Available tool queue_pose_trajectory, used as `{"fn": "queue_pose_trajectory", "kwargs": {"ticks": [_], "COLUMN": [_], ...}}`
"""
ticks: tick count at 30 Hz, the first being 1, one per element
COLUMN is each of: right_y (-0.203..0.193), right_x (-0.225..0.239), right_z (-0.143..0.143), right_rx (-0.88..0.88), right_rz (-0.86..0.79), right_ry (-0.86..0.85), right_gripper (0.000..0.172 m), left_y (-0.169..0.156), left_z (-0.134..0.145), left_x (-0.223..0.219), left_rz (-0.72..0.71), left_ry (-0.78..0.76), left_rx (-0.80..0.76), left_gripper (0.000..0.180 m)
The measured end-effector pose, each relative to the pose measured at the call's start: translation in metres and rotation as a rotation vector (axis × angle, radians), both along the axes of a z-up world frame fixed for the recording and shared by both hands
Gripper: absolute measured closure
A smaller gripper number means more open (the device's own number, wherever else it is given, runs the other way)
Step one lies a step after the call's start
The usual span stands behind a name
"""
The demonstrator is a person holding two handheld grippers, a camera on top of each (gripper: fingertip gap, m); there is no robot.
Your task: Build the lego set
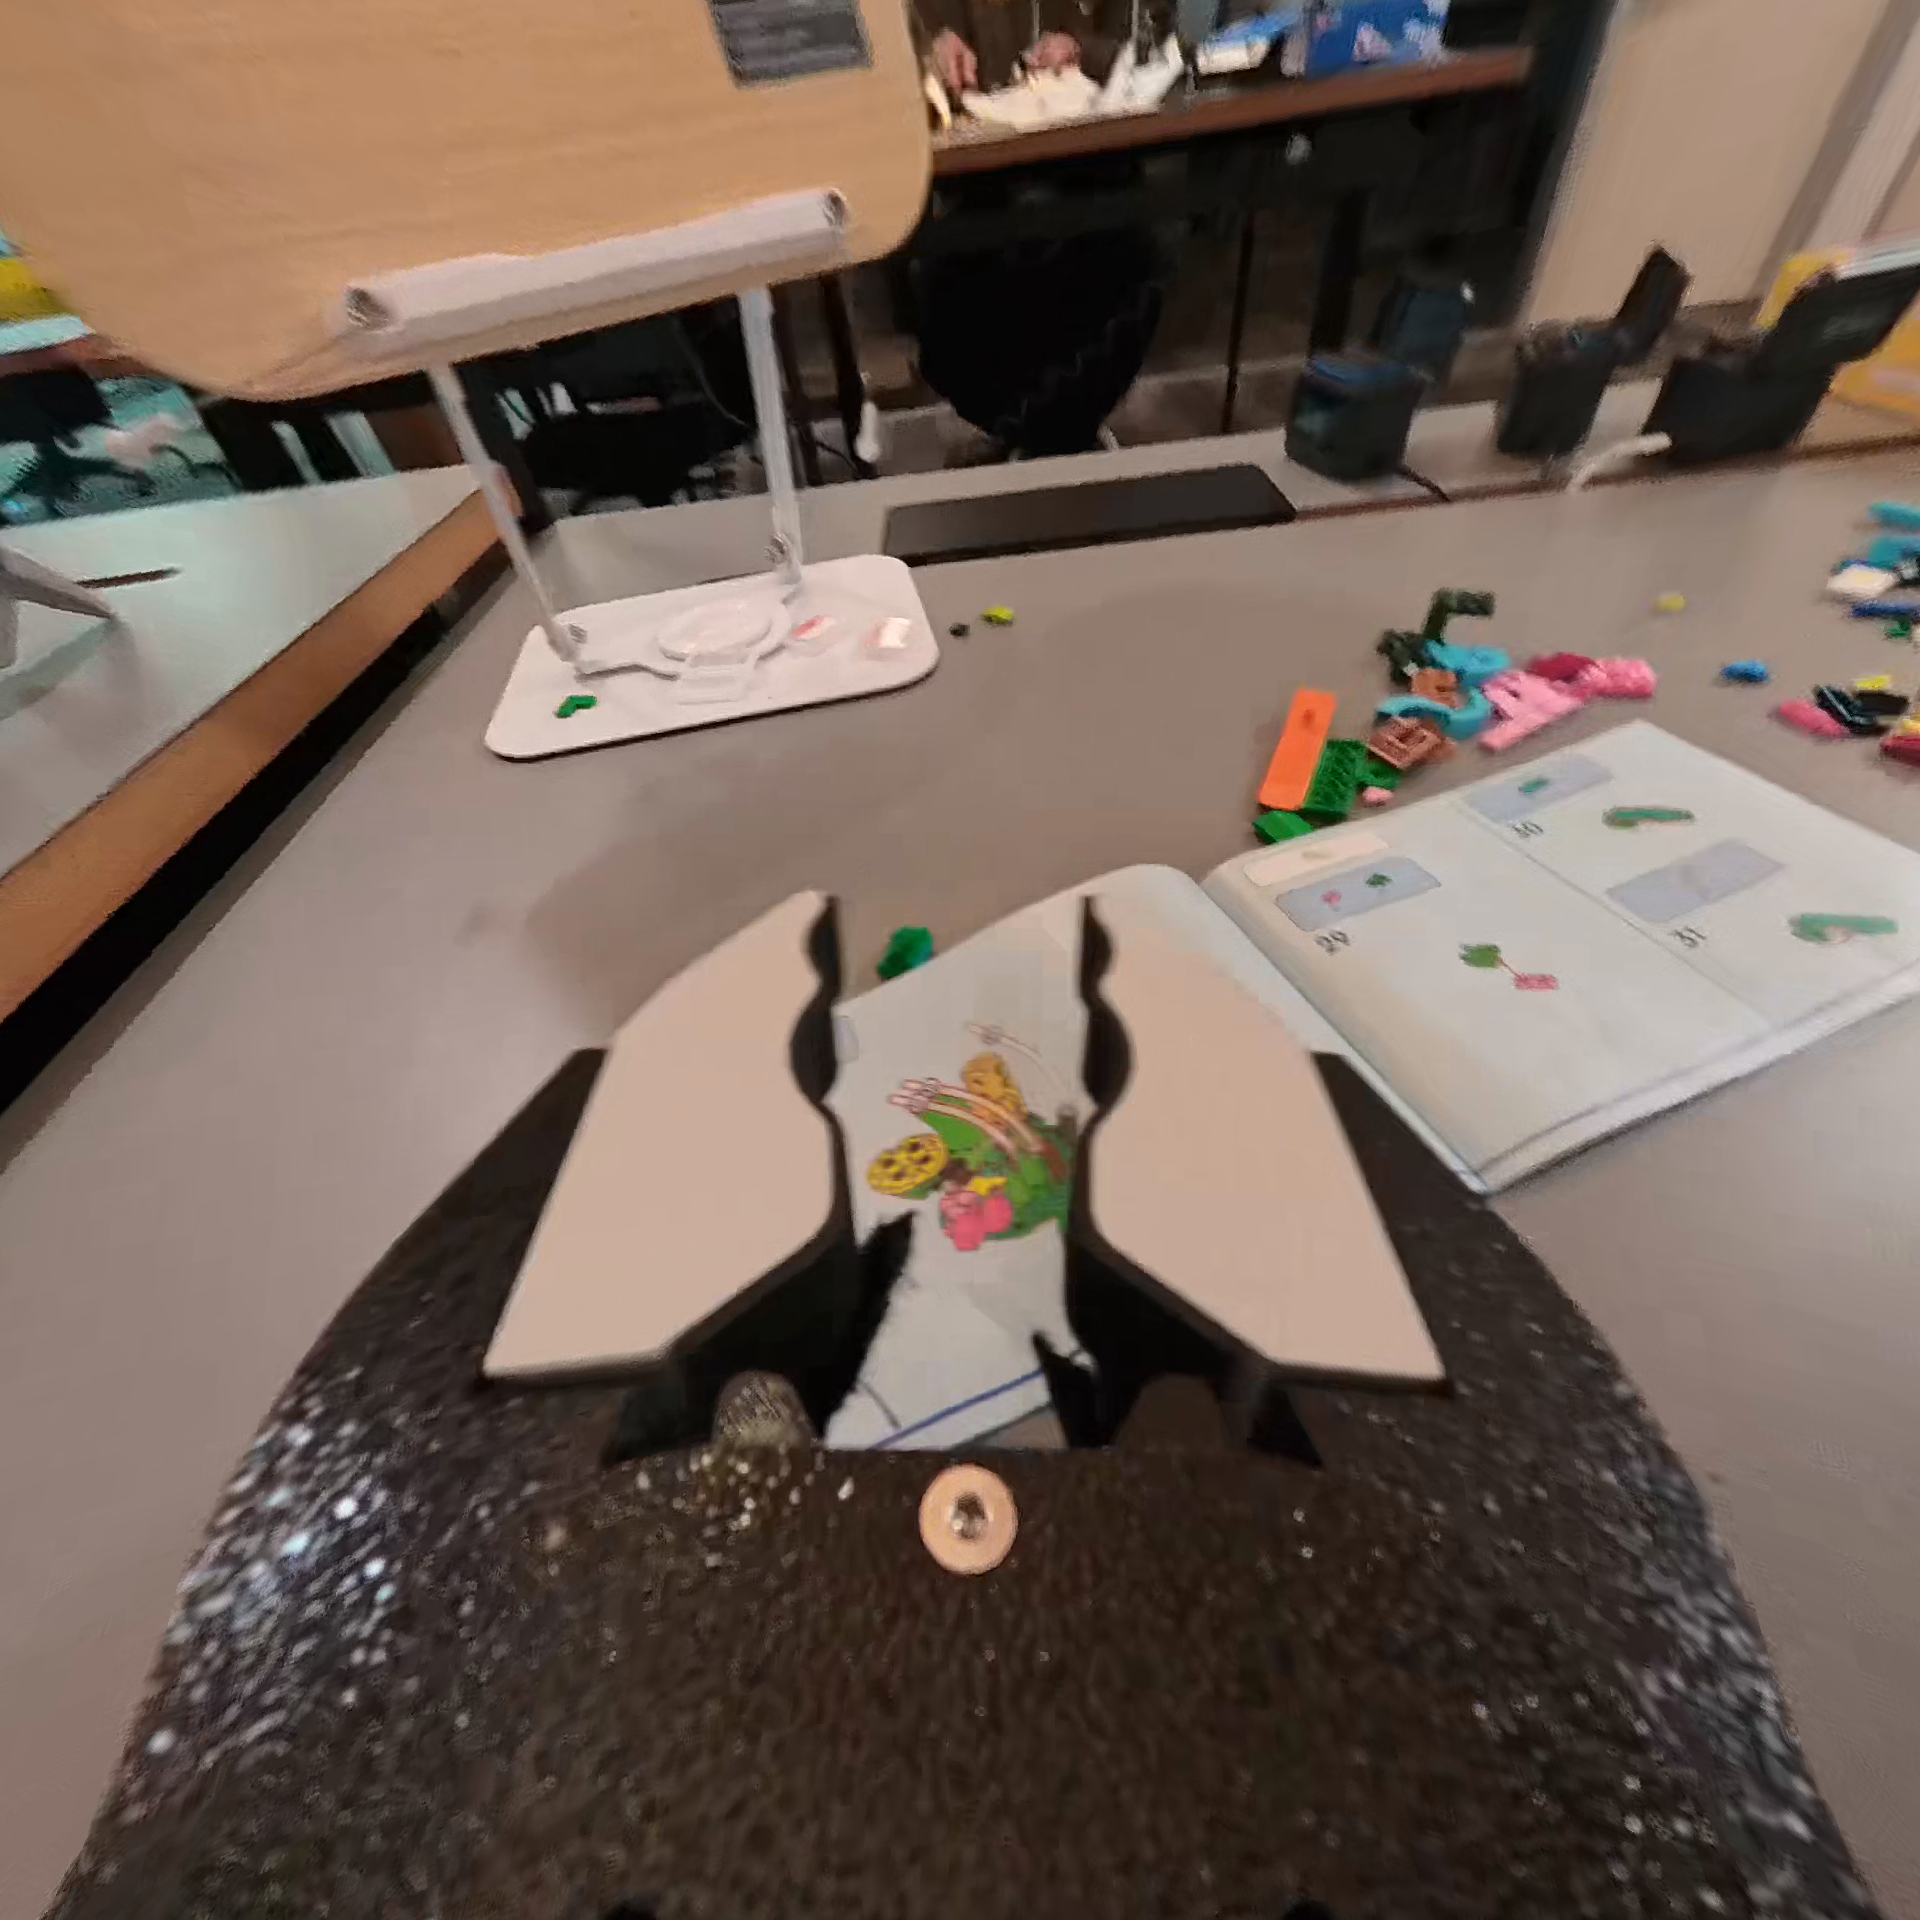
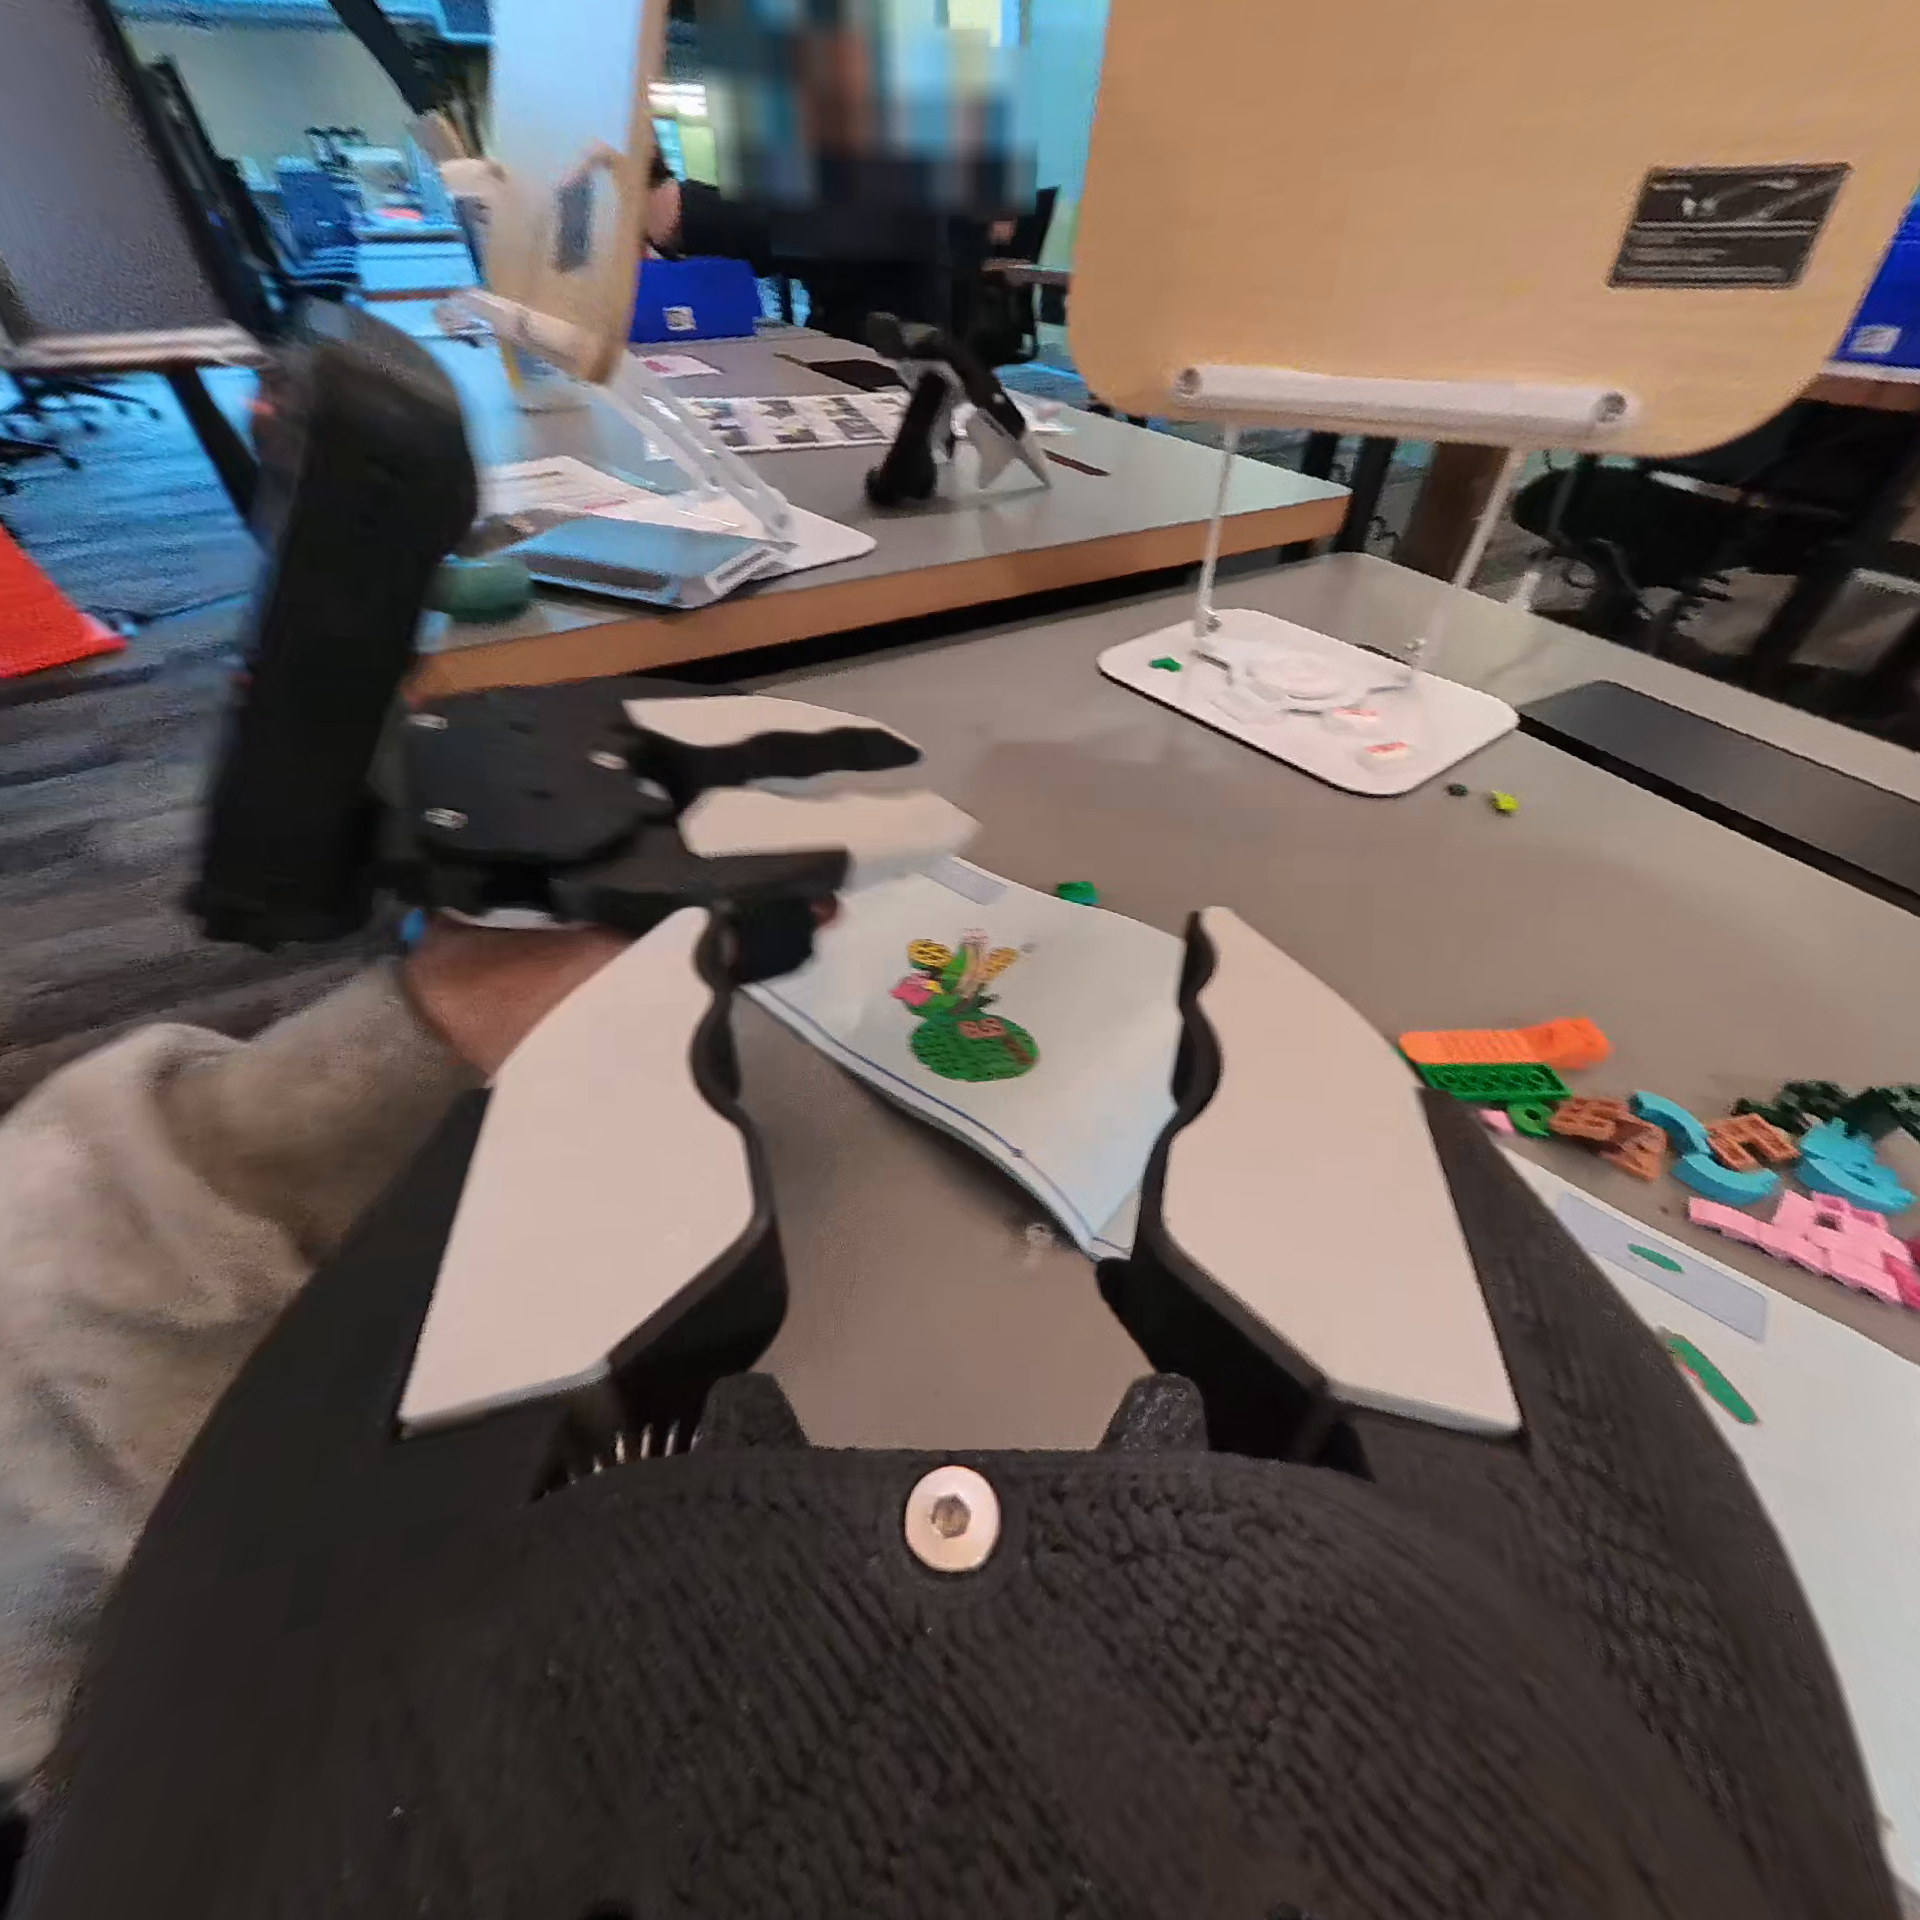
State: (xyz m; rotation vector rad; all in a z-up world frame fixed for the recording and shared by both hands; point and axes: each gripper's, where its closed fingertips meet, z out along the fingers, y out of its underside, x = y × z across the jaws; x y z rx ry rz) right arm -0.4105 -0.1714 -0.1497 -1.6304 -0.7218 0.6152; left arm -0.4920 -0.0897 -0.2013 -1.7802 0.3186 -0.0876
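**Both grippers open over an instruction booklet on a grey table**

Left gripper [image 1: 958,914] hung over the open instruction booklet [image 1: 1558,987], jaws partly apart, nothing between them; a printed picture on the page showed through the gap; a small green brick [image 1: 904,951] lay on the grey table [image 1: 364,1039] just beyond the fingertips, beside the booklet's far edge. Right gripper [image 2: 948,935] stood wide open and held nothing, above the booklet's near edge. Only the right wrist view showed the left gripper from outside [image 2: 862,790], at the booklet's left corner, with a hand [image 2: 488,987] and a pale sleeve [image 2: 156,1195] under it; it also showed a neighbouring table with another stand. Only the left view showed both booklet pages fully. Both views showed the brick pile [image 1: 1455,707] with an orange piece [image 1: 1299,748] toward the right edge, and the wooden-board stand [image 1: 717,655] on its white base at the far side.
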Motion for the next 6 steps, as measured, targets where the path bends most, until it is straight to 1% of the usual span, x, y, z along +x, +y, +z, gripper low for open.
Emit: {"fn": "queue_pose_trajectory", "kwargs": {"ticks": [2, 3, 4, 6], "right_y": [-0.017, -0.025, -0.029, -0.030], "right_x": [-0.002, -0.002, 0.000, 0.010], "right_z": [0.018, 0.026, 0.032, 0.036], "right_rx": [-0.003, -0.002, 0.009, 0.046], "right_rz": [0.036, 0.047, 0.040, -0.027], "right_ry": [0.036, 0.043, 0.023, -0.079], "right_gripper": [0.069, 0.062, 0.054, 0.043], "left_y": [0.002, 0.003, 0.005, 0.008], "left_z": [-0.002, 0.000, 0.001, 0.005], "left_x": [0.019, 0.029, 0.039, 0.064], "left_rz": [-0.028, -0.027, -0.028, -0.037], "left_ry": [0.032, 0.060, 0.100, 0.170], "left_rx": [-0.038, -0.043, -0.046, -0.036], "left_gripper": [0.105, 0.089, 0.078, 0.063]}}
